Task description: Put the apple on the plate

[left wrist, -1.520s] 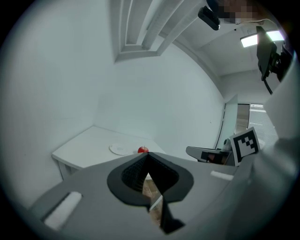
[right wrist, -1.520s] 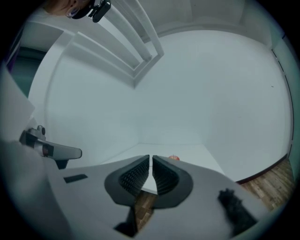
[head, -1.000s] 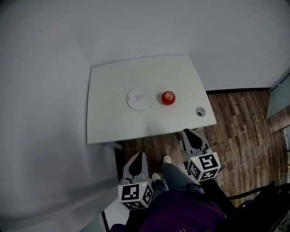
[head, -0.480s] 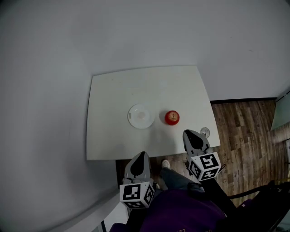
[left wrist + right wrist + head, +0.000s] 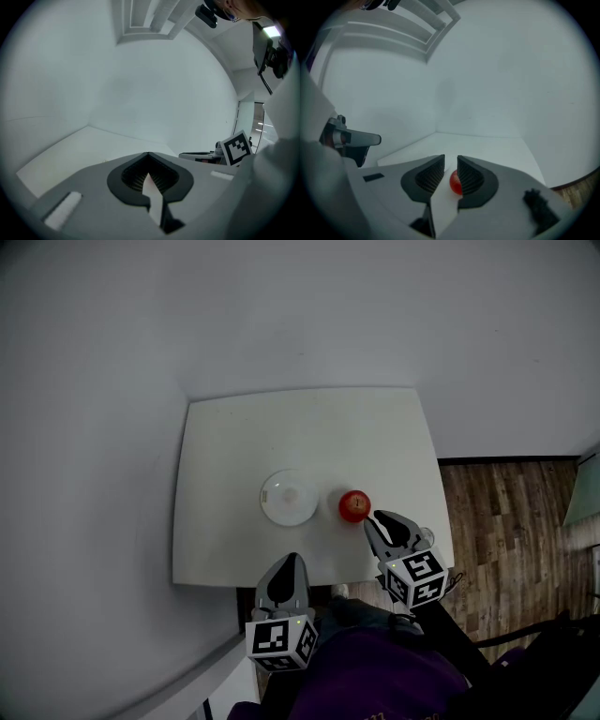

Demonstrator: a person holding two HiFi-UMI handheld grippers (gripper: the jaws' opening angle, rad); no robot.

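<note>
At the far left, plain pale wall (image 5: 84, 474). Next to it, a white table (image 5: 225, 437) set into the corner. Below the table's near edge, left gripper (image 5: 289, 563) with its marker cube, off the table top and pointing toward the table. In the left gripper view, jaws of the left gripper (image 5: 148, 157) pressed together, nothing between them. Near the middle of the table, a small round white plate (image 5: 290, 497). Just right of the plate and apart from it, the red apple (image 5: 354, 505), resting on the bare table top, not on the plate. Just beside the apple, at its lower right, right gripper (image 5: 375, 518), tips aimed at the fruit; contact or none not clear from the head view. In the right gripper view, jaws of the right gripper (image 5: 450, 161) opening, a narrow gap between them, with the apple (image 5: 454, 183) showing through that gap, beyond the pads and not gripped. Further right, at the table's near corner, a small round grey object (image 5: 427, 536), half hidden behind the gripper and too small to identify. Rightmost, brown wooden floor (image 5: 506, 521).
</note>
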